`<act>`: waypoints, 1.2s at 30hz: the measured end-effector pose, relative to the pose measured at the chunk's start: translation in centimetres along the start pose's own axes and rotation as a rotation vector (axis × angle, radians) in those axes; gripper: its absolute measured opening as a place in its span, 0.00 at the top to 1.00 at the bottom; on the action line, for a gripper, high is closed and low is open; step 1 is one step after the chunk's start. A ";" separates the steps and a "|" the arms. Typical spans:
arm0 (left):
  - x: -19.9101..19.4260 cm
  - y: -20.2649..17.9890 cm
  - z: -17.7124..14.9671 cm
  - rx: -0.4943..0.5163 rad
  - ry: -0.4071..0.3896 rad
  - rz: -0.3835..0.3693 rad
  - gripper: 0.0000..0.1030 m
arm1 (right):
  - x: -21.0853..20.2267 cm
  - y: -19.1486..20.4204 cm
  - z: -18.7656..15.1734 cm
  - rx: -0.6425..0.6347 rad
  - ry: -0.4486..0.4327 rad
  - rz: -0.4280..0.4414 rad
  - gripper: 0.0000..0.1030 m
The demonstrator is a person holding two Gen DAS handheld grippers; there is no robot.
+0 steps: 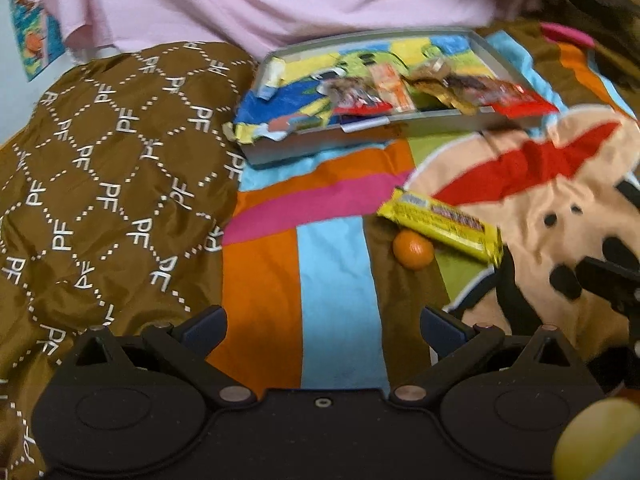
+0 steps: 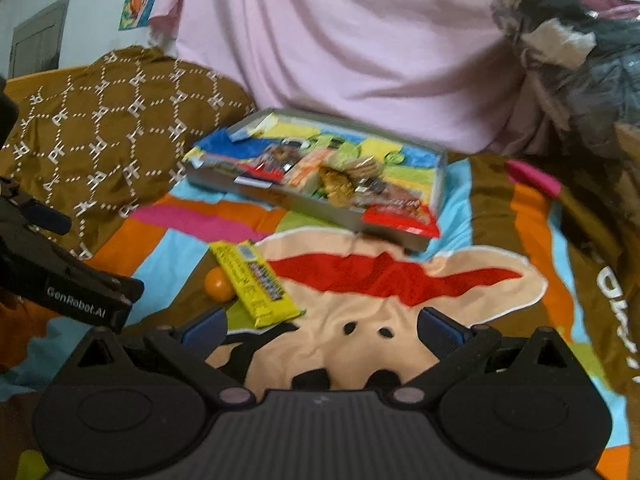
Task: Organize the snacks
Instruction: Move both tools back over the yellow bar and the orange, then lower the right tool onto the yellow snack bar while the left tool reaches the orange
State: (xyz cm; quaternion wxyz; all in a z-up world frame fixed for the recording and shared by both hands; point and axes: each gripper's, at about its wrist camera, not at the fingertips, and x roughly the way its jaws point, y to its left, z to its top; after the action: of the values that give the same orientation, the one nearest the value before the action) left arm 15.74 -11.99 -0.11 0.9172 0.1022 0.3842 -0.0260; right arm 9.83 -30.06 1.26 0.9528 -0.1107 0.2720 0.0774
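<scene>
Left gripper [image 1: 323,326] is spread wide over the striped blanket [image 1: 336,288], gripping nothing. Right gripper [image 2: 322,326] gapes just as wide, also empty, with the yellow candy bar [image 2: 256,282] lying by its left finger, touching an orange ball [image 2: 217,284]. The snack tray [image 2: 320,212] sits farther back.

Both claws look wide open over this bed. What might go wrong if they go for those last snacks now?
The small orange ball touches the yellow bar, so grabbing the bar might roll it away. The red packet overhangs the tray's edge and could slip off if bumped. The soft blanket may bunch under the fingers.
</scene>
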 end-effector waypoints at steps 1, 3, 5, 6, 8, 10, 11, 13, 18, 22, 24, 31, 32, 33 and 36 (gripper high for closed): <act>0.1 0.0 -0.2 0.014 0.005 -0.006 0.01 | 0.2 0.1 0.0 0.002 0.011 0.012 0.00; 0.2 0.0 -0.5 0.037 0.009 -0.016 0.01 | 0.5 0.2 -0.1 0.001 0.032 0.026 0.00; 0.4 0.0 -0.7 0.053 0.007 -0.018 0.01 | 1.0 0.4 -0.2 -0.007 0.051 0.028 0.00; 0.5 0.0 -0.8 0.059 0.005 -0.018 0.01 | 1.2 0.5 -0.3 -0.011 0.060 0.026 0.00; 0.7 0.1 -0.8 0.069 0.002 -0.021 0.01 | 1.5 0.6 -0.4 -0.015 0.077 0.024 0.00; 0.9 0.2 -0.8 0.076 0.001 -0.023 0.01 | 1.8 0.7 -0.5 -0.015 0.088 0.025 0.00; 1.1 0.3 -0.8 0.077 0.001 -0.021 0.01 | 1.9 0.6 -0.5 -0.016 0.091 0.025 0.00; 1.3 0.5 -0.7 0.074 0.001 -0.019 0.01 | 2.2 0.7 -0.6 -0.019 0.098 0.023 0.00; 1.9 1.1 -0.2 0.056 -0.007 -0.023 0.01 | 2.7 0.8 -0.5 -0.038 0.097 0.015 0.00; 2.4 1.4 0.1 0.047 -0.014 -0.029 0.01 | 3.4 1.1 -0.6 -0.071 0.077 0.009 0.00; 2.7 1.5 0.3 0.039 -0.018 -0.034 0.01 | 3.9 1.2 -0.5 -0.083 0.080 0.011 0.00; 3.8 1.3 1.0 0.028 -0.040 -0.039 0.01 | 5.6 1.4 -0.5 -0.105 0.071 0.016 0.00; 3.9 1.2 1.0 0.037 -0.043 -0.028 0.01 | 5.8 1.3 -0.5 -0.107 0.065 0.016 0.00; 4.0 1.0 1.0 0.049 -0.046 -0.024 0.01 | 6.0 1.3 -0.5 -0.110 0.057 0.015 0.00; 4.3 0.9 0.9 0.064 -0.053 -0.027 0.01 | 6.8 1.4 -0.6 -0.130 0.034 0.006 0.00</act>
State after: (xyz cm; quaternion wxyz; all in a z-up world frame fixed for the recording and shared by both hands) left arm 19.56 -11.13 -2.40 0.9228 0.1258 0.3601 -0.0532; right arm 14.92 -28.31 -3.10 0.9387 -0.1726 0.2827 0.0958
